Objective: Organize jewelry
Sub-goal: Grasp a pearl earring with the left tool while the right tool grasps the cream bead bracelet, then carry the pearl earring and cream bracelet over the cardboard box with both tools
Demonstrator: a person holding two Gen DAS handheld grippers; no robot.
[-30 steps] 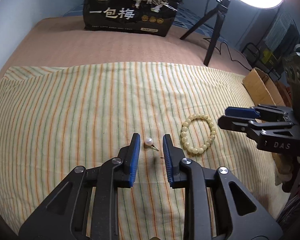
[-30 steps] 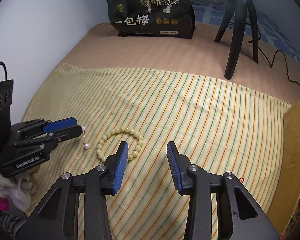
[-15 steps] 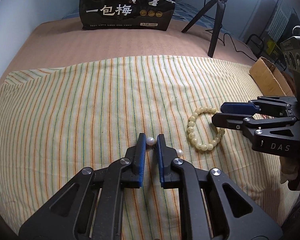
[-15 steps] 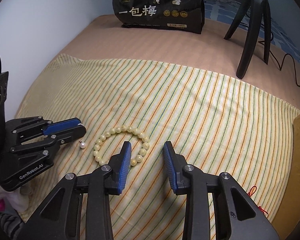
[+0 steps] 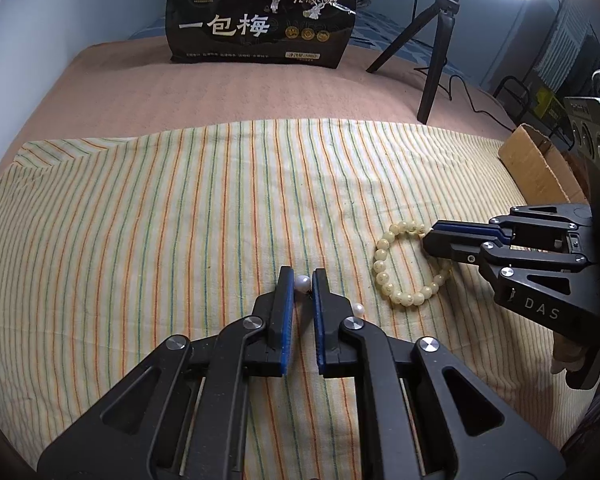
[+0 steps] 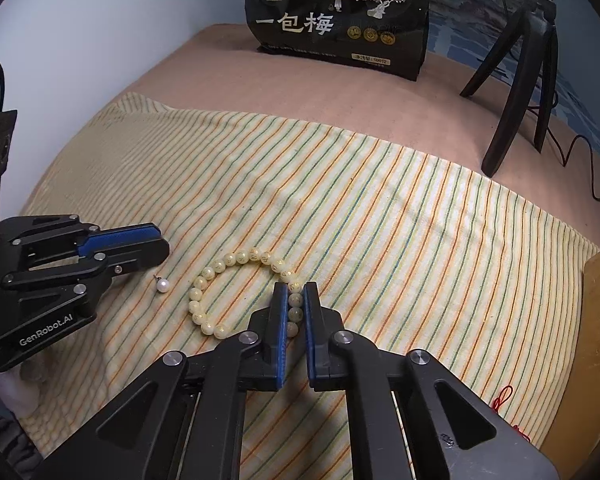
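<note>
A pale yellow bead bracelet lies on the striped cloth. My left gripper is shut on a white pearl earring at its fingertips. A second pearl earring lies on the cloth just right of the left gripper. My right gripper is shut on the right side of the bracelet, with beads between its blue pads. It shows from the side in the left wrist view; the left gripper shows in the right wrist view.
A black snack bag stands at the back of the tan bed. A black tripod with a ring light stands at back right. A cardboard box sits at the cloth's right edge.
The left gripper closed onto one pearl earring. The right gripper moved forward over the bracelet and closed on its beads.
</note>
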